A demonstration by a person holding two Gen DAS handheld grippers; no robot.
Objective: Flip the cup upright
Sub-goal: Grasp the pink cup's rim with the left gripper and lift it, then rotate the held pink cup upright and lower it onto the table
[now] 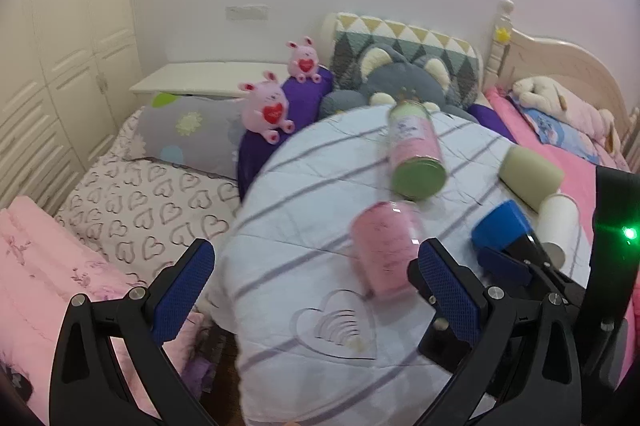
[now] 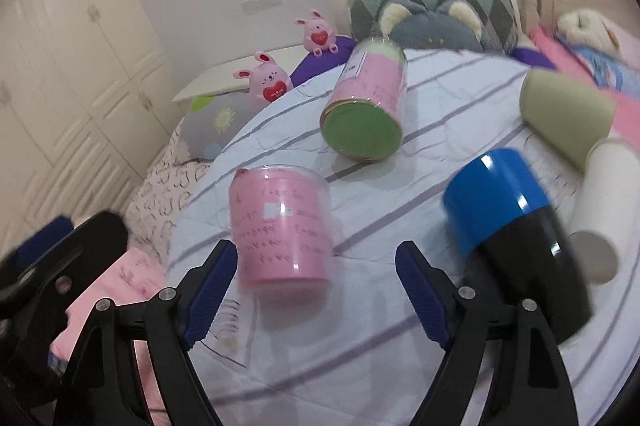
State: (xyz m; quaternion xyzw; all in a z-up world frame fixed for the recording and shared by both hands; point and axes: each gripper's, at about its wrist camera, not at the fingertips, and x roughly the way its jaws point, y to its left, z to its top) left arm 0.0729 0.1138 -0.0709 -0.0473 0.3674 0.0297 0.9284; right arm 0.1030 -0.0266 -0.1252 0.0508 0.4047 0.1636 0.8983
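Cup (image 2: 282, 226), pink, stands on the striped surface (image 2: 420, 366) just ahead of our spread, empty right tongs (image 2: 316, 290), flanked by a toppled green-bottomed can (image 2: 362, 106) and blue-black tumbler (image 2: 516, 234); left tongs (image 1: 316, 290) spread too.

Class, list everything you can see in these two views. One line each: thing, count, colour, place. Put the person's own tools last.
pink cup: 1, pink, front of the quilt, between the right gripper's fingers
pink-and-green cup: 1, lying on its side, mid quilt
blue-and-black cup: 1, tilted, right front
olive cup: 1, lying at right
white cup: 1, lying, far right
quilt: 1, pale blue, striped
pink bunny toys: 2, behind the quilt
grey plush cat: 1, at the patterned pillow
wardrobe: 1, cream, left
left gripper: open, empty
right gripper: open
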